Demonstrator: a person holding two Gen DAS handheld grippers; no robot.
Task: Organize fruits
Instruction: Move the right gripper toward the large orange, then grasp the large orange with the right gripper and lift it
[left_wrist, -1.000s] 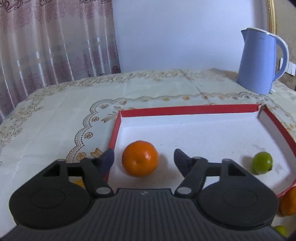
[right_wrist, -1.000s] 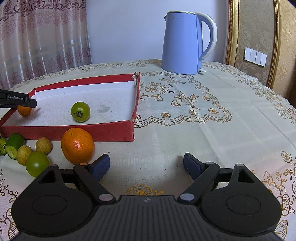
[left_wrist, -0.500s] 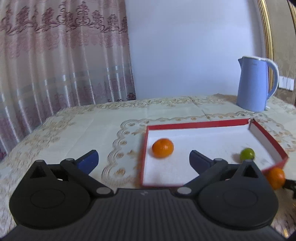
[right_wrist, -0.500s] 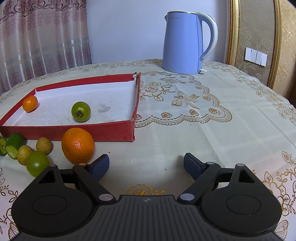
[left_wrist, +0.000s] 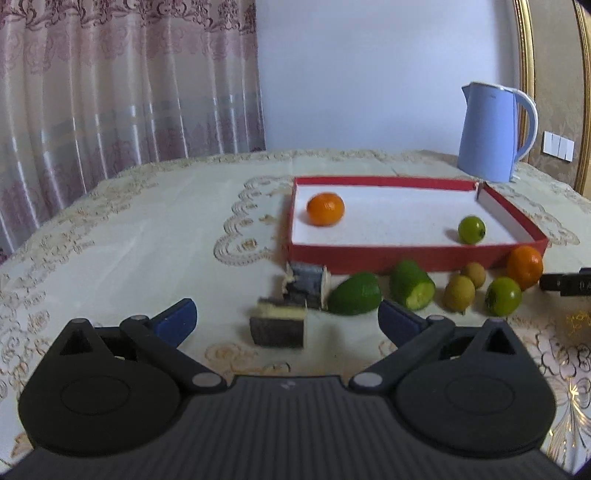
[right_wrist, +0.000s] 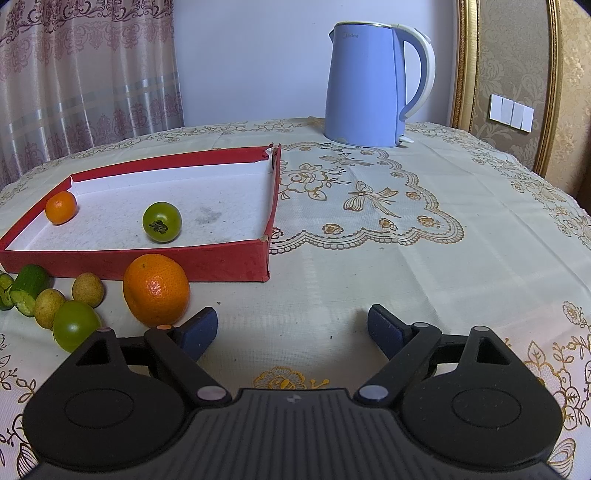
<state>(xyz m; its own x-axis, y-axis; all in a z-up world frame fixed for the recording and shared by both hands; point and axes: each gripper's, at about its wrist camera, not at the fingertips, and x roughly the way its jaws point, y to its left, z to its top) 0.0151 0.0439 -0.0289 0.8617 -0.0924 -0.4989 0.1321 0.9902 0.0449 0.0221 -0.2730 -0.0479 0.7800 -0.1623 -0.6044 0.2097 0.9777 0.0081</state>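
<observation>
A red tray with a white floor holds a small orange and a green fruit. In front of it on the cloth lie a large orange, a green fruit, two small brown fruits and two green cucumber pieces. My left gripper is open and empty, well back from the tray. My right gripper is open and empty, right of the large orange.
A blue kettle stands at the back of the table. Two dark sponge-like blocks lie ahead of the left gripper. Curtains hang at the left. A wall switch is at the right.
My left gripper let go of the small orange inside the tray, opened wide and drew back out of the tray toward the near side. The right gripper stayed still.
</observation>
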